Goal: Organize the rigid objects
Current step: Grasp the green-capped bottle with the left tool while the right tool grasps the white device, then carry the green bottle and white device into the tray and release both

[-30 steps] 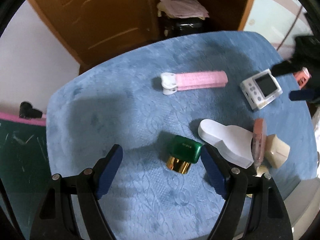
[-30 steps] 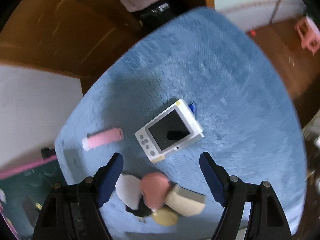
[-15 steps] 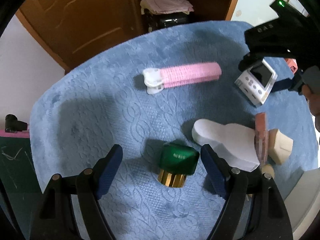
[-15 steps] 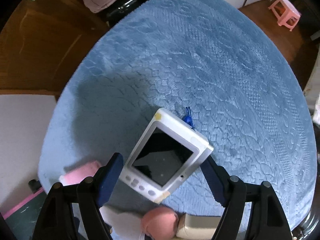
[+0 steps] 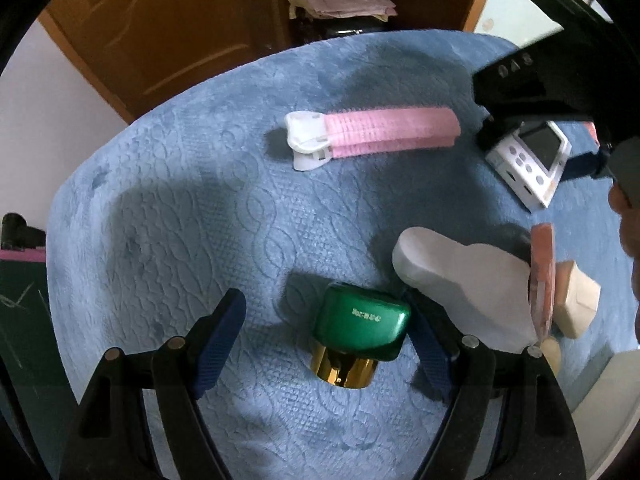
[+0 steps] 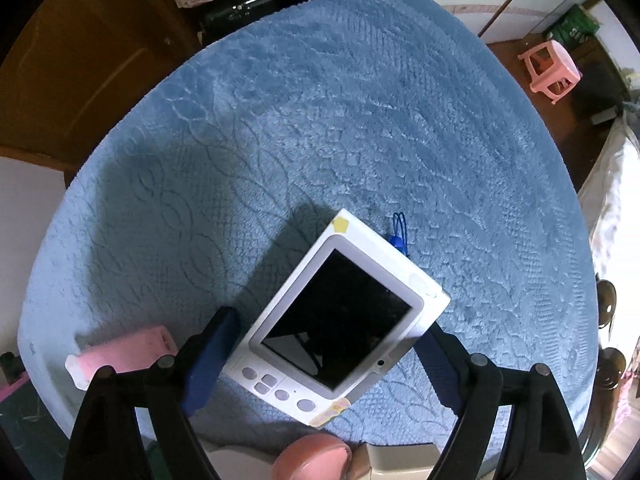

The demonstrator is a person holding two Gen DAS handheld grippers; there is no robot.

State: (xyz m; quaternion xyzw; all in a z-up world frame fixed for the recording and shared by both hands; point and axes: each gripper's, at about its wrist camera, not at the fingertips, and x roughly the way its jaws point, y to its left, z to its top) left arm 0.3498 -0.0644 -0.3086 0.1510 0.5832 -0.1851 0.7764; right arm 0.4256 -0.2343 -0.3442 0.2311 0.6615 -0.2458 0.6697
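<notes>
Most of the blue blanket (image 6: pixel 360 100) lies bare across the upper half of the right wrist view, an easy way in from the top or right. In the left wrist view the left side is open too. The lower right there is crowded: a white foam block (image 5: pixel 464 284), a pink disc (image 5: pixel 542 276) on edge and a beige block (image 5: pixel 580 304) press together, with the green-capped bottle (image 5: pixel 360 326) just beside them. The pink hair roller (image 5: pixel 372 134) bars the upper middle; the white handheld device (image 5: pixel 532 160) sits at the right edge.
</notes>
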